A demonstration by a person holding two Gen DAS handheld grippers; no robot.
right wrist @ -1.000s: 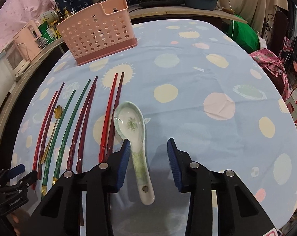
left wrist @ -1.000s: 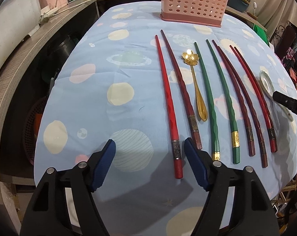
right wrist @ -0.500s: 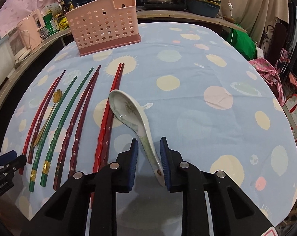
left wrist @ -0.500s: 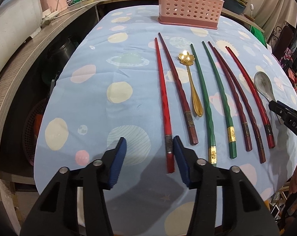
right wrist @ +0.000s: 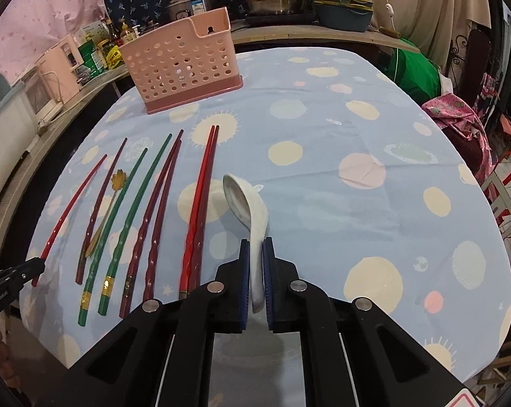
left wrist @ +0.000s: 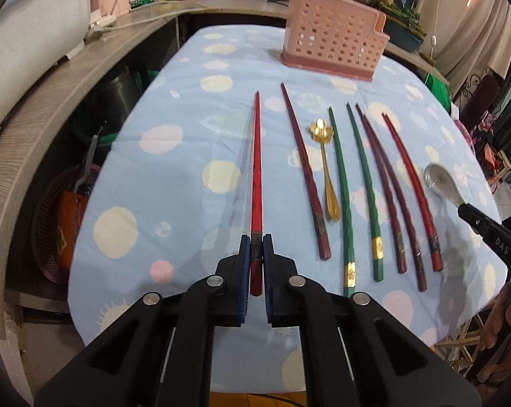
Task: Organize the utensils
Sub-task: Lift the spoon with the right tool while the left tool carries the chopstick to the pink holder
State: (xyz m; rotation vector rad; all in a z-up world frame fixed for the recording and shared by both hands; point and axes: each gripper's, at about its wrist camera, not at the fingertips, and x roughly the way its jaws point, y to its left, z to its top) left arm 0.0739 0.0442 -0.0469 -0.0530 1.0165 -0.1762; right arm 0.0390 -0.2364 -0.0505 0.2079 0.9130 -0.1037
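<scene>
The left gripper (left wrist: 255, 247) is closed on the thick end of a red chopstick (left wrist: 256, 166), its blue pads pressed to either side of the metal band, with only the stick's width between them. The stick's butt end pokes back between the jaws and its tip points toward the basket (left wrist: 333, 47); whether it is lifted clear of the cloth (left wrist: 174, 183) cannot be told from this view. The right gripper (right wrist: 255, 254) is likewise closed, on the handle of a white spoon (right wrist: 245, 203), which is turned on its side with the bowl leaning left; whether the bowl touches the cloth cannot be told. On the table, right of the held chopstick, lie in a row: a dark red chopstick (left wrist: 304, 169), a gold spoon (left wrist: 325, 169) just beside it, two green chopsticks (left wrist: 342, 190), two maroon chopsticks (left wrist: 387, 190) close together, and a red pair (left wrist: 411, 186) touching along their length. The pink perforated basket stands upright at the far end of the table, well apart from the row. No utensil shows above its rim or through its holes in either view, though the interior is not fully visible. Assessment: the task is at its start. Two items are in hand and none appears stowed. Remaining: carry both to the basket, then the seven chopsticks and gold spoon on the cloth.
</scene>
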